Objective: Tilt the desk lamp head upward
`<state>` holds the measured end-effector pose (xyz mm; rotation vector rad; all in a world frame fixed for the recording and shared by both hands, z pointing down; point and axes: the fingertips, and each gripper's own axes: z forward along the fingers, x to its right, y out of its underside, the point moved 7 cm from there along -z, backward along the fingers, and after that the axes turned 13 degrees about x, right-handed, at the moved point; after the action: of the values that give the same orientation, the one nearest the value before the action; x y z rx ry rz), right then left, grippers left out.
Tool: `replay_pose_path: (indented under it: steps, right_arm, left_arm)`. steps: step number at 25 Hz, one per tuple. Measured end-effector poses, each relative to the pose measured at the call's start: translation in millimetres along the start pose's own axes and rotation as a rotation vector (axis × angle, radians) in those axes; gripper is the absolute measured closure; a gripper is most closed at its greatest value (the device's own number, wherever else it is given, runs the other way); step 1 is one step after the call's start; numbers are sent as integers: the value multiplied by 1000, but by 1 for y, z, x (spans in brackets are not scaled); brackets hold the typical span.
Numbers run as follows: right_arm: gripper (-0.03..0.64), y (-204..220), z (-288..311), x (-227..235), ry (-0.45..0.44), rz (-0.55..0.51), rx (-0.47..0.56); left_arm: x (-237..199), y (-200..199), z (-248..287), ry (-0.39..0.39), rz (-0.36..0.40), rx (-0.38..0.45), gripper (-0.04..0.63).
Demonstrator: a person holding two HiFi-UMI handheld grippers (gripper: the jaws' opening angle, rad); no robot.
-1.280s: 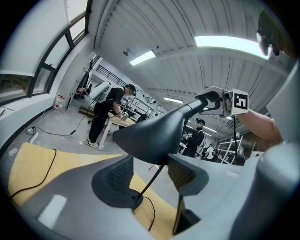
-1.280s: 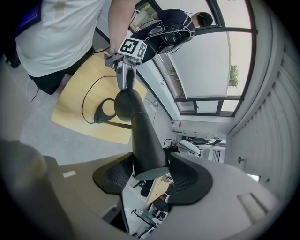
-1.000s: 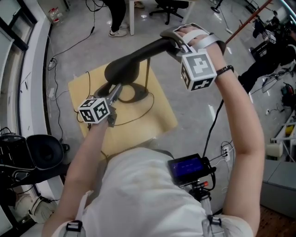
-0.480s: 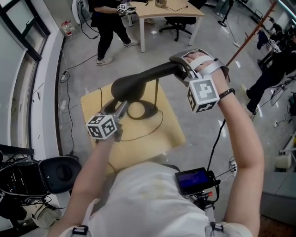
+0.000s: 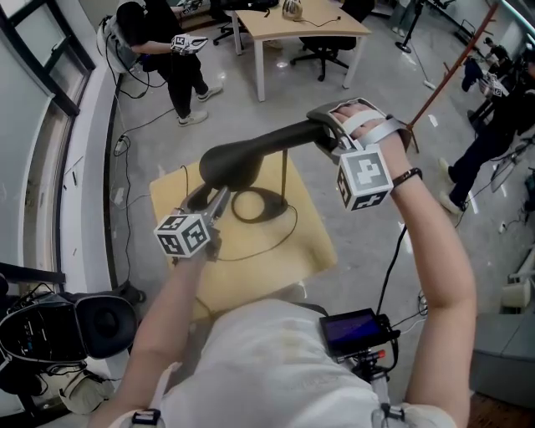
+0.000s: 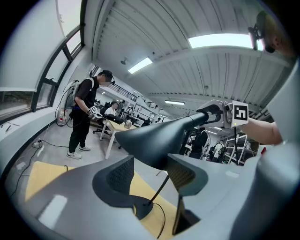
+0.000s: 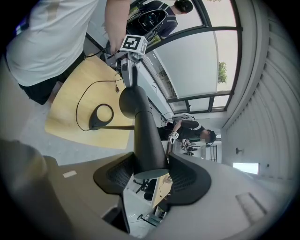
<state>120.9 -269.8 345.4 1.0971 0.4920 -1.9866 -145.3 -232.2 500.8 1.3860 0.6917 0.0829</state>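
Observation:
A black desk lamp stands on a small wooden table (image 5: 292,242) with its ring base (image 5: 255,203) and thin stem (image 5: 285,171). Its long dark head (image 5: 251,155) lies nearly level above the table. My right gripper (image 5: 322,134) is shut on the narrow end, and both pads press the round shaft (image 7: 143,126) in the right gripper view (image 7: 150,176). Below the wide end, my left gripper (image 5: 219,199) points up at it. In the left gripper view (image 6: 150,171) the head's (image 6: 159,136) lower rim dips between the open fingertips, and the pads stand free of it.
The lamp's cable (image 5: 251,251) loops across the table. A black office chair (image 5: 100,322) sits at lower left beside the window ledge. A person in black (image 5: 163,42) stands near a desk (image 5: 301,21) at the back. Another person (image 5: 501,109) is at right.
The head view has swung up and shows more of the room. My left gripper has risen a little under the wide end of the lamp head. The right gripper keeps its hold.

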Motion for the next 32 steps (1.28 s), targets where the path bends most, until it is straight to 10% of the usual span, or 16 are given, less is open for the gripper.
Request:
replay_pose_path:
  steps: [32]
  right_arm:
    - [383, 1, 5, -24, 39, 121, 0]
  left_arm:
    - [-1, -40, -17, -16, 114, 82, 390]
